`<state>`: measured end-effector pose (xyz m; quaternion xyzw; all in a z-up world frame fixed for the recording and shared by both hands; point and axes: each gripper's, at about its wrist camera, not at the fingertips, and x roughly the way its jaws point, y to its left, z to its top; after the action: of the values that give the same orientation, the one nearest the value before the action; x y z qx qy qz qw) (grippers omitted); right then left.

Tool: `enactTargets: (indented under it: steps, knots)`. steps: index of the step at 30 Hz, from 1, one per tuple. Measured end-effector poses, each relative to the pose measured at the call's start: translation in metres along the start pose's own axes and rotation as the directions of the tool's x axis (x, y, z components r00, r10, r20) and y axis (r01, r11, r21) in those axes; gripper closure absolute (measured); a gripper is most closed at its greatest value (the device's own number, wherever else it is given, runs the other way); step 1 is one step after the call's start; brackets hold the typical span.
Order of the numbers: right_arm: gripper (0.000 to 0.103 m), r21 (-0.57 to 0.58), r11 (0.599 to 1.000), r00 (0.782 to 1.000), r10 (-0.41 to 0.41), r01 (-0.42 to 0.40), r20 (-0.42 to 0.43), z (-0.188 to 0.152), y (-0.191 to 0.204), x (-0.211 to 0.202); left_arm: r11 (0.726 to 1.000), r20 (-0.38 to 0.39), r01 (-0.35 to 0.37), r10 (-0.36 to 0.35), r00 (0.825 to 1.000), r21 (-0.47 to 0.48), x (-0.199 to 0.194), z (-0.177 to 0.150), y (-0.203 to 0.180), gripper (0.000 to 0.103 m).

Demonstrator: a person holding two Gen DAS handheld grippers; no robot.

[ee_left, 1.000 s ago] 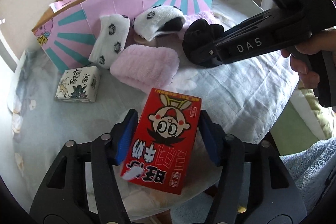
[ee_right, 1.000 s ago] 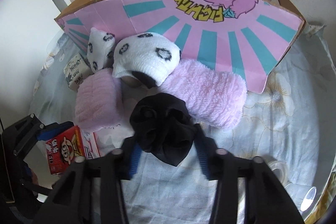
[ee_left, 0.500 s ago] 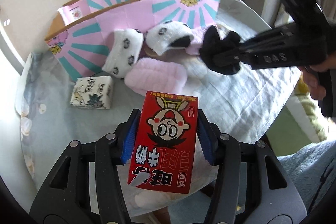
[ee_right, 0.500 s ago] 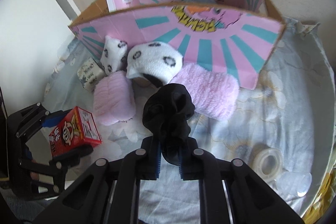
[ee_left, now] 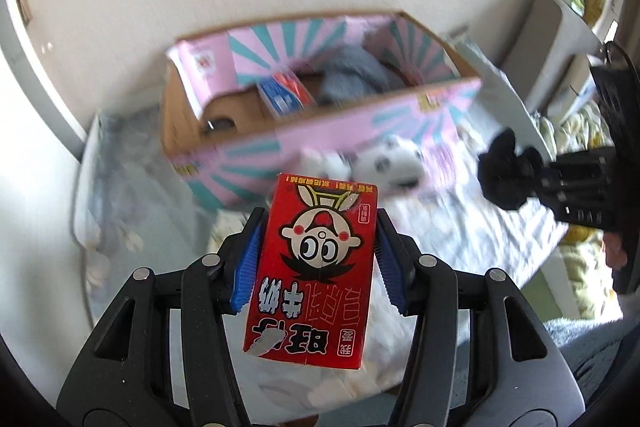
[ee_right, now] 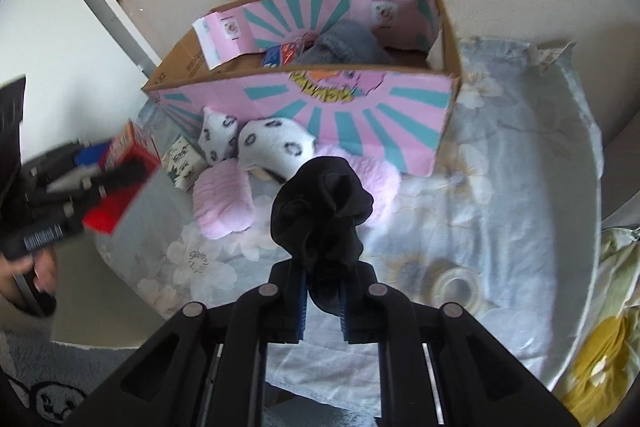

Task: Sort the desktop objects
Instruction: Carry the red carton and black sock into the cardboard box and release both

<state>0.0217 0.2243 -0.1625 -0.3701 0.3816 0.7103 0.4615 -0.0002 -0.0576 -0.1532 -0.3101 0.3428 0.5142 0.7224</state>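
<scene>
My left gripper [ee_left: 318,263] is shut on a red carton with a cartoon face [ee_left: 316,267] and holds it in the air before the pink and teal cardboard box [ee_left: 320,143]. My right gripper [ee_right: 322,307] is shut on a black sock [ee_right: 320,203] and holds it above the table. The box [ee_right: 360,103] stands open at the back and holds a grey cloth [ee_right: 344,43] and a small blue and red pack [ee_right: 280,53]. Two white spotted socks [ee_right: 276,143], two pink fluffy socks [ee_right: 224,203] and a small white carton [ee_right: 182,161] lie in front of the box.
A floral cloth [ee_right: 500,211] covers the round table. A roll of clear tape [ee_right: 456,285] lies on it at the right. A wall stands right behind the box. The left gripper with the red carton [ee_right: 116,179] shows at the left of the right wrist view.
Both grippers have risen well above the table with their loads. The inside of the box has come into view. The left wrist view is blurred by motion.
</scene>
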Motion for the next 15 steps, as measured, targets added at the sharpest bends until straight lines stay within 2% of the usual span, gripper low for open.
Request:
enactTargets:
  steps: [6, 15]
  knots:
    - [0.091, -0.033, 0.999, 0.999, -0.028, 0.029, 0.022, 0.023, -0.007, -0.016, 0.999, 0.029, 0.007, -0.008, 1.000, 0.043, -0.011, 0.044, 0.007, 0.054]
    - [0.091, -0.054, 0.998, 0.997, -0.037, 0.041, 0.071, 0.069, -0.023, -0.045, 0.994, -0.009, 0.038, -0.038, 0.999, 0.101, -0.005, 0.097, 0.008, 0.054]
